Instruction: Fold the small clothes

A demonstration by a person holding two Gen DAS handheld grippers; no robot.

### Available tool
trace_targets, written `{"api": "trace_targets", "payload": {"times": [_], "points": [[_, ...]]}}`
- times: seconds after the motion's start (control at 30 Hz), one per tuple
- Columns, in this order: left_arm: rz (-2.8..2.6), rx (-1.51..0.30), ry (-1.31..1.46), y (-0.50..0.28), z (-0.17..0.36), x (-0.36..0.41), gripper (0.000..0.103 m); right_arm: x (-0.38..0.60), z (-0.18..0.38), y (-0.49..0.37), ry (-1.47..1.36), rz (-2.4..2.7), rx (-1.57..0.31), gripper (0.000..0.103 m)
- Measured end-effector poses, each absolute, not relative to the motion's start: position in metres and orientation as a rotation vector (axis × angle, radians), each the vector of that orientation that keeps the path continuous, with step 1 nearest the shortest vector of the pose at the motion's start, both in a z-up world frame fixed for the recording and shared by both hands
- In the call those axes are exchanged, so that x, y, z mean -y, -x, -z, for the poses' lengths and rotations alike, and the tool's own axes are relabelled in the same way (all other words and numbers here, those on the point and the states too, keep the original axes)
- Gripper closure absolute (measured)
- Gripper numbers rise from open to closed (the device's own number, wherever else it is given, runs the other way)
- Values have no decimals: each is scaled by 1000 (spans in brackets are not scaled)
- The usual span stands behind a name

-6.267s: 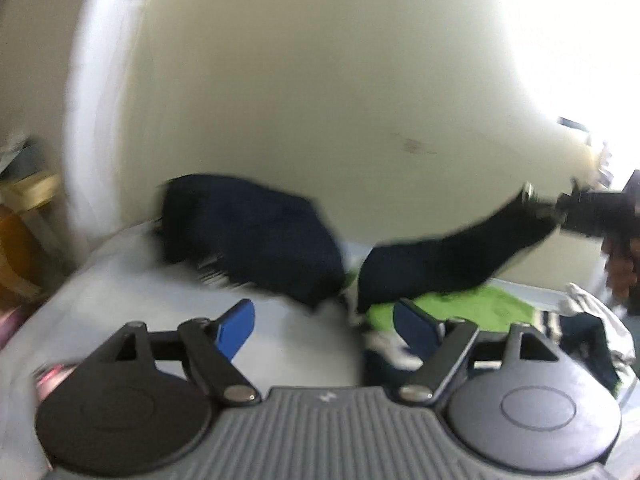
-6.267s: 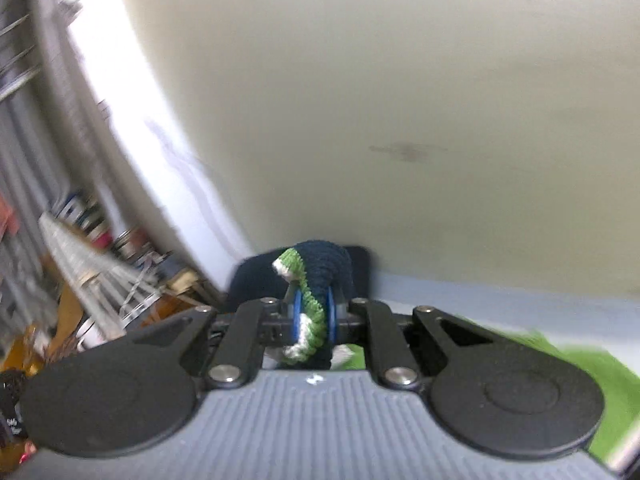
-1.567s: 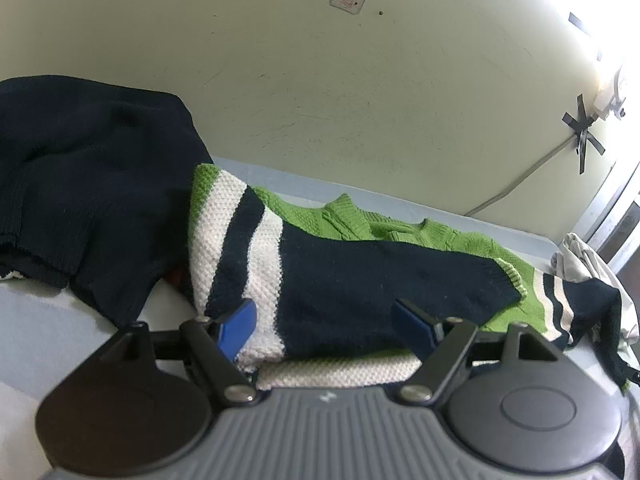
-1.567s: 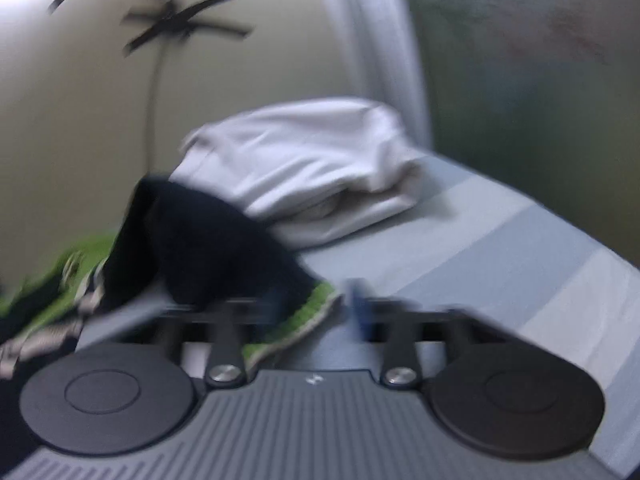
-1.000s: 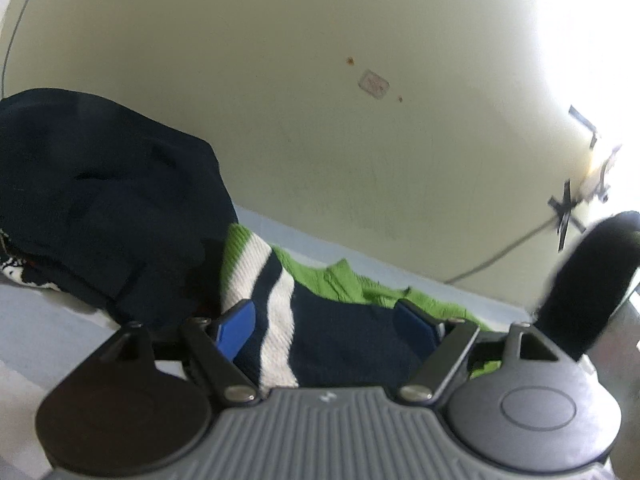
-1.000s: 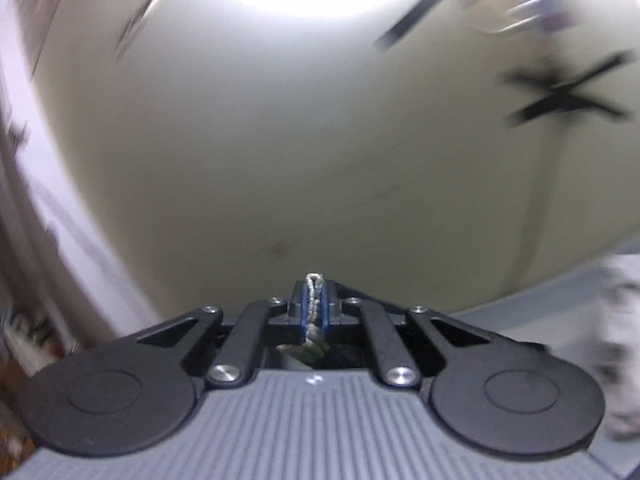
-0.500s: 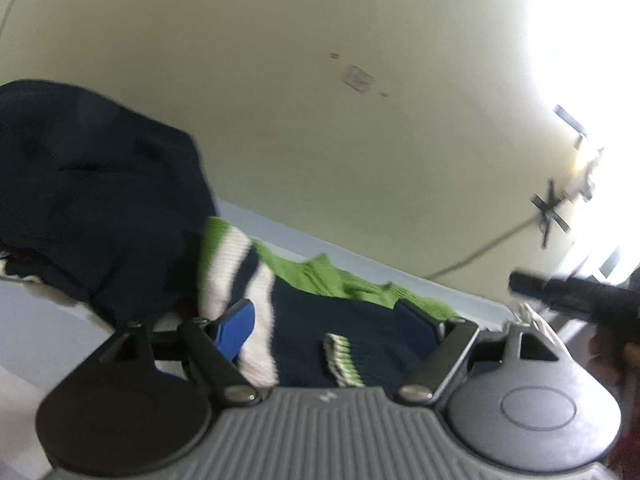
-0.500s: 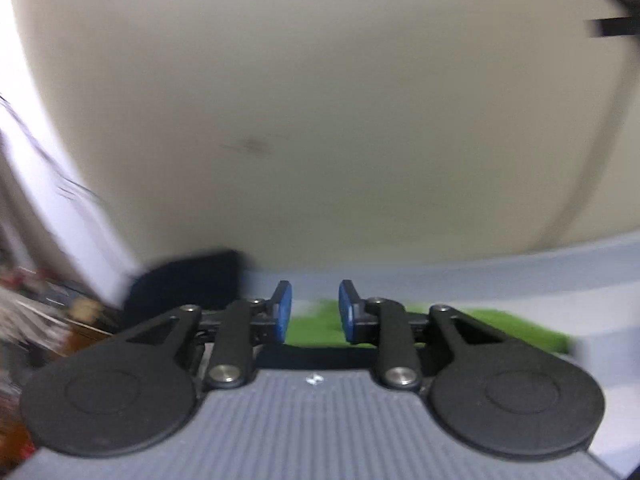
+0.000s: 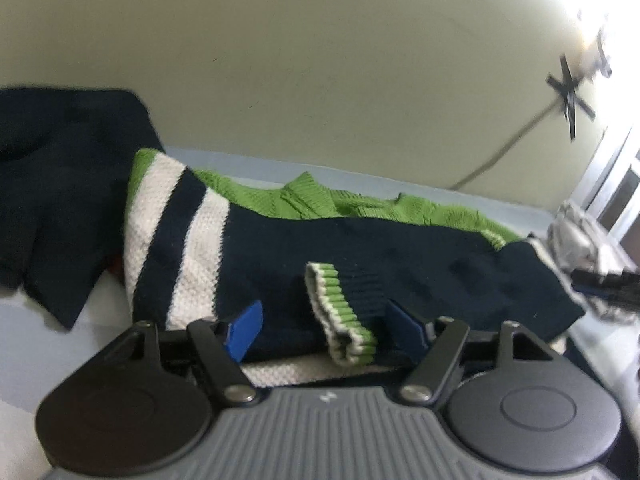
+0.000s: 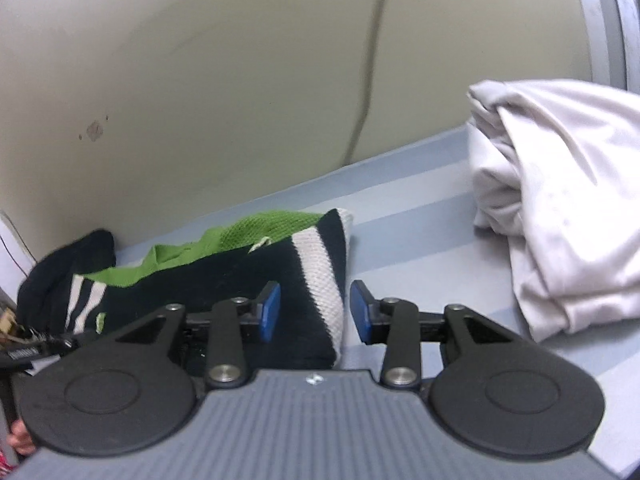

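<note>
Sweater (image 9: 360, 248) between both grippers' jaws

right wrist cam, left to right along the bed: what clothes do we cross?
dark navy garment → green and navy striped sweater → bare strip of blue sheet → white folded cloth

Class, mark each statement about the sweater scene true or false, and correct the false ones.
1. The sweater is navy with green and white stripes. True.
2. A sleeve cuff lies between the left gripper's fingers. True.
3. The right gripper is clamped shut on the sweater. False: its jaws are opening, pads clear of the knit.
4. The white garment lies on top of the sweater. False: it lies apart, beside it.
</note>
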State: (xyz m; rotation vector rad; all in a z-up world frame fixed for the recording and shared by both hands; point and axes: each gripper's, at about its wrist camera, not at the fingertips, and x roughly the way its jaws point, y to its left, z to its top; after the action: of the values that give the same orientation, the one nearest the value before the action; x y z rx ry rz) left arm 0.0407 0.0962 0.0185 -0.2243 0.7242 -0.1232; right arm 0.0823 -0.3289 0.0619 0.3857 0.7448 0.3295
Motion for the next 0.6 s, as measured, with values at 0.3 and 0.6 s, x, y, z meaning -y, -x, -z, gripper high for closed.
{"api": "trace_targets", "payload": {"times": [0.3, 0.6], "points": [[91, -598, 156, -25, -37, -91, 96, 315, -57, -85, -400, -326, -739, 61], [-81, -669, 197, -35, -24, -123, 95, 288, -59, -98, -360, -363, -731, 61]]}}
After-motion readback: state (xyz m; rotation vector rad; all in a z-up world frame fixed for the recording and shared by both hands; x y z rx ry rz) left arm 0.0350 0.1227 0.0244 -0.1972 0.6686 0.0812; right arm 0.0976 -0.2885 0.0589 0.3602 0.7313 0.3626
